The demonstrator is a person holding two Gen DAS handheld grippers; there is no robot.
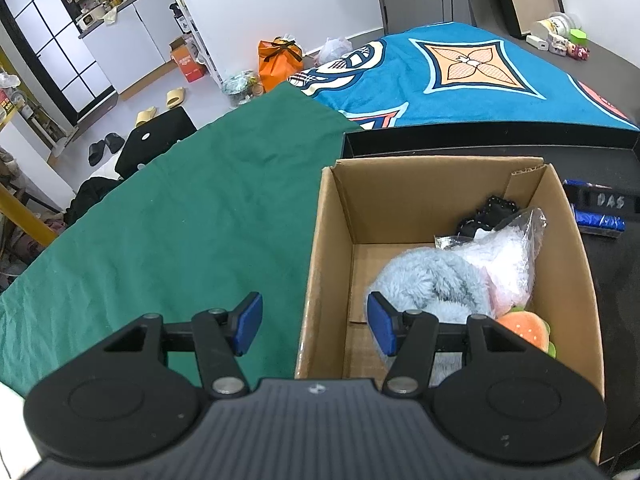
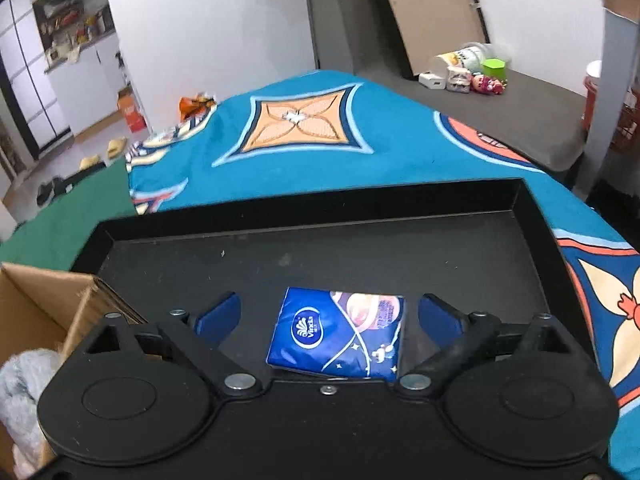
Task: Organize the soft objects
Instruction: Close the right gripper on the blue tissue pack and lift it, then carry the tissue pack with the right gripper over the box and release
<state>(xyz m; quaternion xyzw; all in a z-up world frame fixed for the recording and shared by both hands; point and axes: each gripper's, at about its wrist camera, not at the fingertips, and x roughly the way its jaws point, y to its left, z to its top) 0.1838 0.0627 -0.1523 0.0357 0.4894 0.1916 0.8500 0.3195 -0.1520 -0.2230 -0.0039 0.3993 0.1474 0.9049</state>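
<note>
Blue patterned blanket (image 2: pixel 400 128) fills the upper half of the right wrist view; green cloth (image 1: pixel 168 220) covers the left of the left wrist view. Black tray (image 2: pixel 360 216) is set across mid-frame, on the blanket. Cardboard box (image 1: pixel 320 260) is seen right of centre in the left view, touching the tray's edge. Inside it: grey-blue plush (image 1: pixel 432 280), bagged pink-white plush (image 1: pixel 508 264), burger plush (image 1: pixel 524 326) at lower right.

Blue tissue pack (image 2: pixel 338 334) lies flat on the tray floor, lower centre, between the pads of the right gripper (image 2: pixel 328 316). Jaws are spread wide, nothing gripped, pads clear of both pack edges.

Left gripper (image 1: pixel 314 322) is held half-spread over the box's left wall, empty.

Likely step: pack pickup. Jaws should be centred on the pack and lowered until the pads bracket its side edges, then closed gently; soft wrap deforms, so an off-centre pinch may let it slip. Free space in the box is at its left.
</note>
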